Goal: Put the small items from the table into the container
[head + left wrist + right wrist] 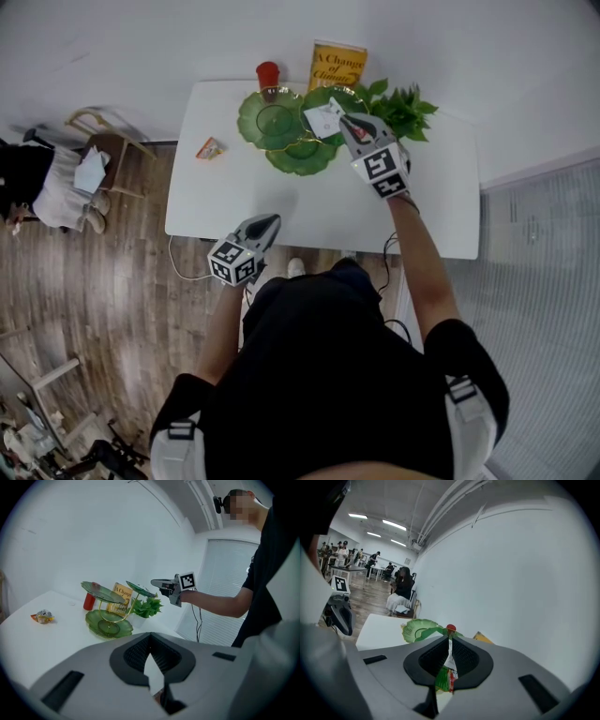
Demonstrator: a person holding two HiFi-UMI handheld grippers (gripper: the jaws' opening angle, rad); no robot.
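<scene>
A green three-plate stand (302, 157) stands at the back of the white table (431, 206). My right gripper (343, 119) hovers over the stand's right upper plate (349, 95), shut on a white and green snack packet (323, 120). The right gripper view shows that packet (445, 674) pinched between the jaws, with a green plate (417, 629) beyond. An orange snack packet (210, 148) lies on the table's left part. My left gripper (272, 221) is shut and empty, held level at the table's front edge, far from the stand (108, 623).
Behind the stand are a red cup (268, 74), a yellow book (337, 64) and a leafy plant (403, 108). A chair with clothes (94, 159) stands on the wooden floor left of the table. The wall runs close behind the table.
</scene>
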